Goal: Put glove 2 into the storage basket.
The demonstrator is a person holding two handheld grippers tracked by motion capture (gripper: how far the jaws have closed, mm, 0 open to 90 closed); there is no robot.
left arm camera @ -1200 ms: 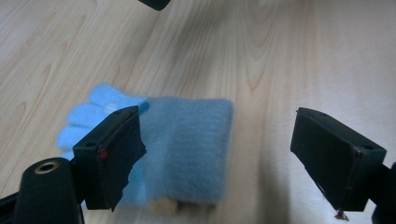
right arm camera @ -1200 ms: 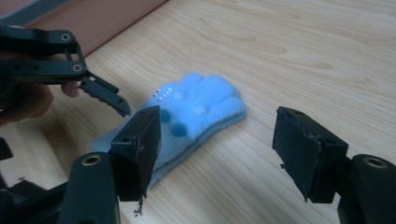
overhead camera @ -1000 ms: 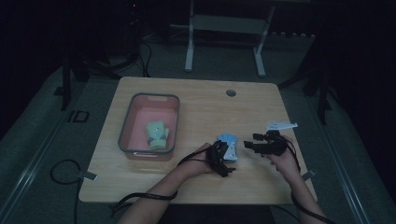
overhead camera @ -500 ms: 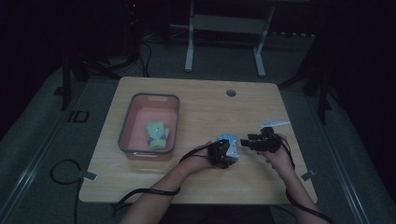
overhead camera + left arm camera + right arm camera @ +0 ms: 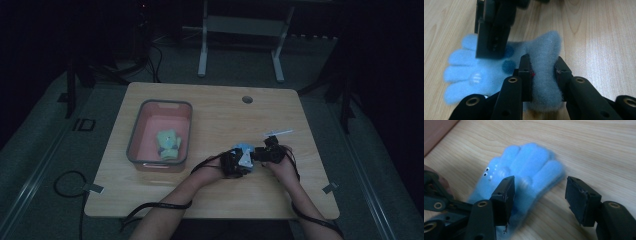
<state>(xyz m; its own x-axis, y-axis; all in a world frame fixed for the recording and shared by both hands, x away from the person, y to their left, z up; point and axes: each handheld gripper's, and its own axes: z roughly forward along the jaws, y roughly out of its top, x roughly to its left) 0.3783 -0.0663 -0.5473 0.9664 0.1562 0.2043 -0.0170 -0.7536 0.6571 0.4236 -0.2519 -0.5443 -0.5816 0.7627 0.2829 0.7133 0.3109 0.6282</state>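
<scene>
A fluffy light-blue glove lies on the wooden table, front right of centre. My left gripper is shut on its cuff. In the left gripper view the two pads squeeze the fuzzy cuff of the glove from both sides. My right gripper comes in from the right and stands open. Its jaws have just been closing a little and straddle the fingers of the glove without pressing. One right jaw hangs over the glove's palm in the left gripper view.
A pink bin with a grey rim stands at the left of the table and holds a green glove. A small pale strip lies behind the right hand. A cable hole sits near the far edge.
The left jaws have closed onto the glove's cuff. The right gripper has moved left and down until its jaws are around the glove's fingers.
</scene>
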